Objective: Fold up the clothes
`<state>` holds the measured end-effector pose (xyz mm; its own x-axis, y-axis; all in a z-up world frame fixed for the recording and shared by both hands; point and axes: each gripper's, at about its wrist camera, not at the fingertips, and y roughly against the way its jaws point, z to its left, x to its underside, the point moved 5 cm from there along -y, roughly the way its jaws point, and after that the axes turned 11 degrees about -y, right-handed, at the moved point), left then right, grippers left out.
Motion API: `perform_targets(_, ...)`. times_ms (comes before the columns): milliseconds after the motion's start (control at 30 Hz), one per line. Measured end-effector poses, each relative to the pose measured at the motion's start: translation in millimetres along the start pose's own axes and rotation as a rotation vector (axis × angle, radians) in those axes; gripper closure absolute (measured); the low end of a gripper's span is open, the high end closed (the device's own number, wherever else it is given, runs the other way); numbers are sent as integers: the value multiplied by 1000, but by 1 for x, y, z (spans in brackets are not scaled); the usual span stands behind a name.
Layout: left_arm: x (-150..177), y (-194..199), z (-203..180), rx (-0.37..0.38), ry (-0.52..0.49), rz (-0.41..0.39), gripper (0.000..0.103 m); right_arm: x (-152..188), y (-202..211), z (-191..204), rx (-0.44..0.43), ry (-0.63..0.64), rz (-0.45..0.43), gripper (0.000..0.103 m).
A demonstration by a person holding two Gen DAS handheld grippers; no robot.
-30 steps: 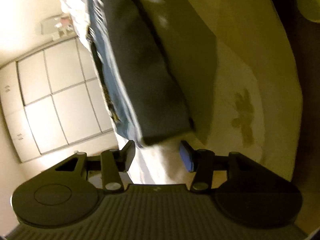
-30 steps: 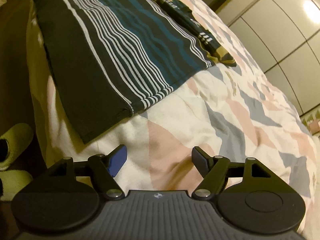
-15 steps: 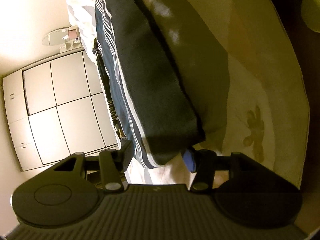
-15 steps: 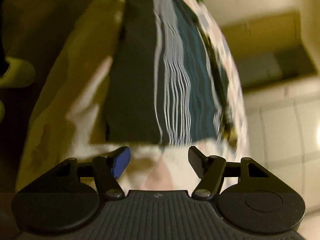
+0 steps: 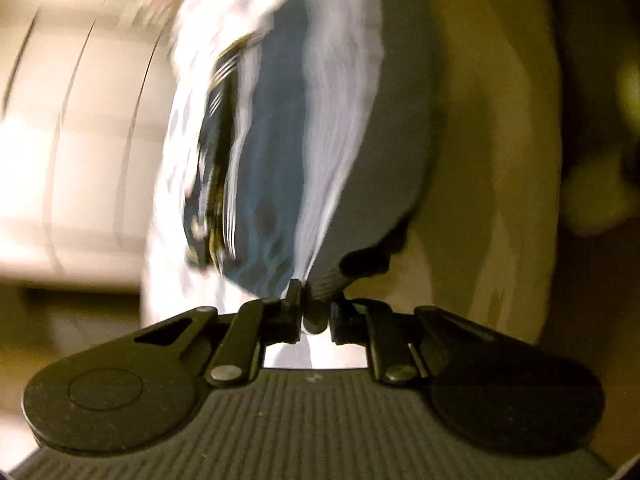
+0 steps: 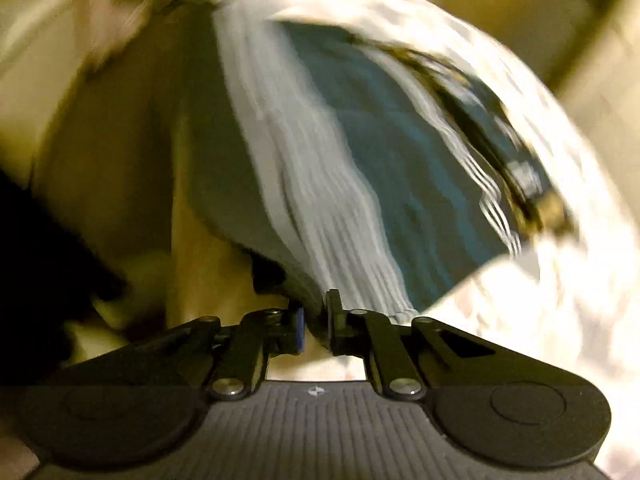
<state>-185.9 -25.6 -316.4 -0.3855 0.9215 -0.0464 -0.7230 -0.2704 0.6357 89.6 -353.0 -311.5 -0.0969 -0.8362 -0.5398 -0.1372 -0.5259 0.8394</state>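
Fingers pinching striped shirt (image 6: 360, 168) hem
Left gripper (image 5: 316, 312) and right gripper (image 6: 316, 320) both clamp soft, light cloth at the bed (image 6: 568, 304) edge.

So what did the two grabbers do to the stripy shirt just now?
Both closed on it. A second ago the jaws of the left gripper and the right gripper stood open just short of the striped shirt; now each pinches its near hem, and the blur suggests they are moving. The shirt still lies spread over the patterned bedspread.
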Motion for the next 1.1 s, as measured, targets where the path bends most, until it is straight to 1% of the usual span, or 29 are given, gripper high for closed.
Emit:
perform_targets(33, 1, -3, 22, 45, 114, 5, 92, -10, 1, -17, -11, -102, -5, 99)
perform_targets(67, 3, -7, 44, 86, 225, -1, 92, -19, 2, -35, -23, -204, -10, 102)
perform_targets(133, 15, -23, 87, 166, 452, -22, 92, -37, 1, -69, -36, -393, -20, 102)
perform_targets(233, 27, -75, 139, 239, 747, -32, 92, -55, -19, -113, -2, -599, -24, 101)
perform_targets(300, 39, -111, 163, 278, 921, -26, 99, -56, -36, -135, 26, -706, -13, 101)
perform_targets(367, 57, -142, 167, 338, 1056, -7, 99, -55, -53, -155, 52, -812, 2, 101)
perform_targets(400, 65, -156, 166, 385, 1120, 4, 99, -55, -56, -160, 64, -842, 3, 101)
perform_targets(433, 71, -169, 162, 450, 1177, 17, 99, -57, -56, -160, 74, -853, 0, 101)
perform_targets(467, 73, -179, 159, 503, 1227, 21, 99, -59, -56, -160, 84, -864, -4, 99)
perform_targets(500, 75, -185, 156, 550, 1272, 9, 94, -61, -55, -161, 94, -875, -7, 96)
perform_targets(533, 76, -187, 153, 587, 1309, -5, 88, -62, -55, -161, 104, -886, -11, 90)
perform_targets(567, 79, -188, 151, 612, 1334, -16, 77, -64, -55, -161, 114, -897, -14, 89)
perform_targets(600, 79, -191, 152, 625, 1353, -21, 76, -66, -55, -161, 125, -908, -18, 89)
perform_targets(633, 78, -192, 152, 611, 1353, -17, 81, -67, -55, -161, 135, -919, -21, 95)
perform_targets(667, 79, -190, 152, 584, 1344, -15, 100, -69, -54, -161, 145, -930, -25, 98)
perform_targets(733, 79, -187, 151, 527, 1329, -14, 101, -72, -54, -162, 166, -951, -32, 99)
perform_targets(833, 85, -172, 170, 447, 1368, -58, 101, -77, -53, -162, 197, -984, -42, 100)
perform_targets(867, 86, -167, 178, 415, 1377, -72, 101, -81, -50, -164, 205, -989, -60, 100)
perform_targets(933, 86, -164, 187, 345, 1368, -73, 101, -89, -44, -170, 234, -992, -102, 100)
perform_targets(967, 86, -164, 190, 315, 1369, -71, 101, -91, -44, -175, 247, -995, -114, 100)
perform_targets(1100, 83, -184, 194, 242, 1377, -53, 100, -91, -68, -188, 268, -1001, -121, 100)
